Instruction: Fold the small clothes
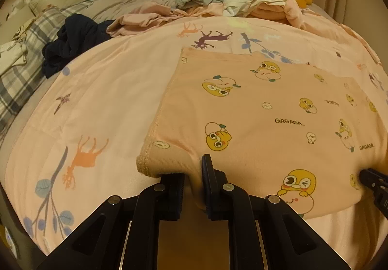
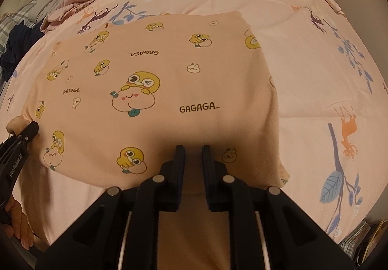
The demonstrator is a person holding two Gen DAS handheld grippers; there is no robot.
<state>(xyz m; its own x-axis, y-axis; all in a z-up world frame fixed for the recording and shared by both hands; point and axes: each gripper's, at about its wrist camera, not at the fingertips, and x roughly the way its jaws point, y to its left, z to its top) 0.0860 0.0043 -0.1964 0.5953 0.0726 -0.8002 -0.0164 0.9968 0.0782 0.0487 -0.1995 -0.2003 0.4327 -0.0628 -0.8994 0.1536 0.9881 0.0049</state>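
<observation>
"GAGAGA" print across peach garment (image 2: pixel 155 80), near edge in both claws

We see dim, warm yellowish light | a soft dark shadow on the peach garment (image 2: pixel 184 90) just beyond the right gripper (image 2: pixel 193 158) | strong fisheye bending, black corners | mostly sharp.

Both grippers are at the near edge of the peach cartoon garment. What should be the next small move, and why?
Probably lift the near hem and carry it toward the far edge. The left gripper and right gripper each pinch the peach garment, which lies flat on the bedsheet.
</observation>
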